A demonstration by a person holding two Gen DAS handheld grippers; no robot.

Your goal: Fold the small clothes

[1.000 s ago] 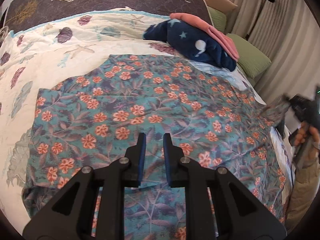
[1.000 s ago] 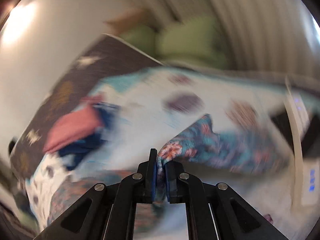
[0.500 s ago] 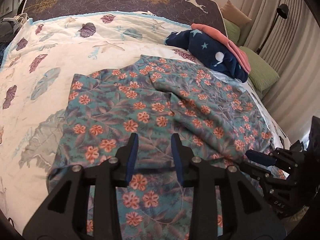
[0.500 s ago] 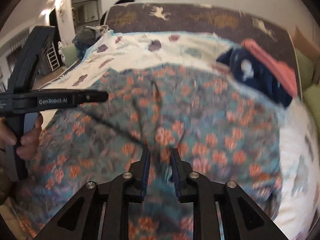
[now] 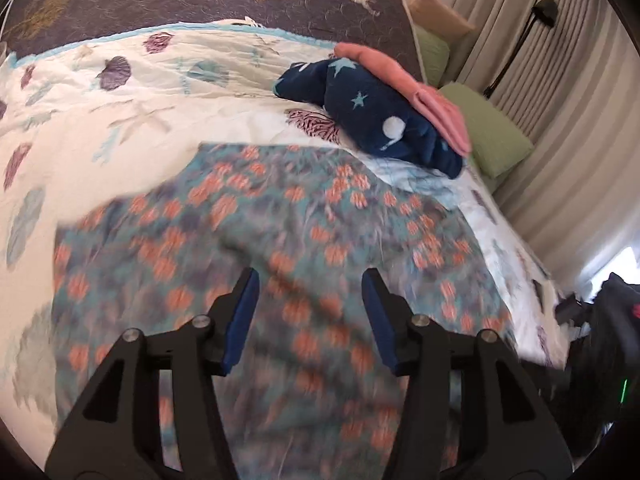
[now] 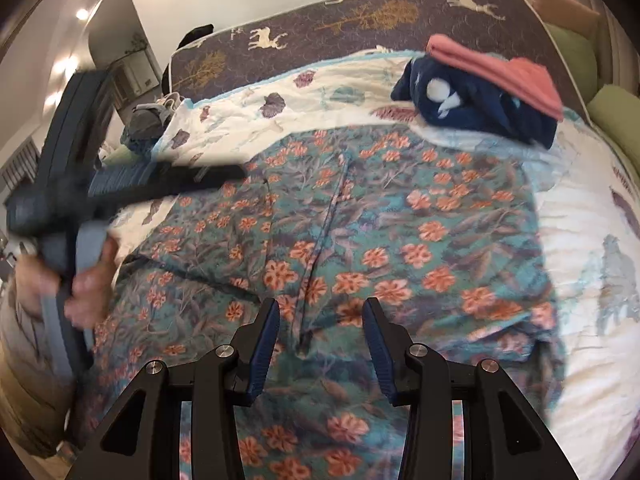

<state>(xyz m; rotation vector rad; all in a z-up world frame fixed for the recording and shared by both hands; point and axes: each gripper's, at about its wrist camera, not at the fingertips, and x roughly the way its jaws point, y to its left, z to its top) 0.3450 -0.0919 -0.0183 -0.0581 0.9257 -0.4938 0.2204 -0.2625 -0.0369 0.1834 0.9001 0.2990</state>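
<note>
a teal floral garment [image 6: 400, 220] lies spread flat on a white shell-print quilt [image 5: 132, 120]. the left gripper [image 5: 310, 316] and the right gripper [image 6: 320, 344] both hover over the garment's near edge, jaws apart after just opening, nothing pinched between them. beyond the garment's far right corner sits a navy star-print bundle [image 5: 376, 120] with a pink cloth [image 5: 412, 92] on top

Floral garment [image 6: 360, 216] — thin, matt woven cloth, seemingly; quilt [image 5: 120, 120] crinkled cotton; navy bundle [image 5: 380, 120] fleecy.
</note>
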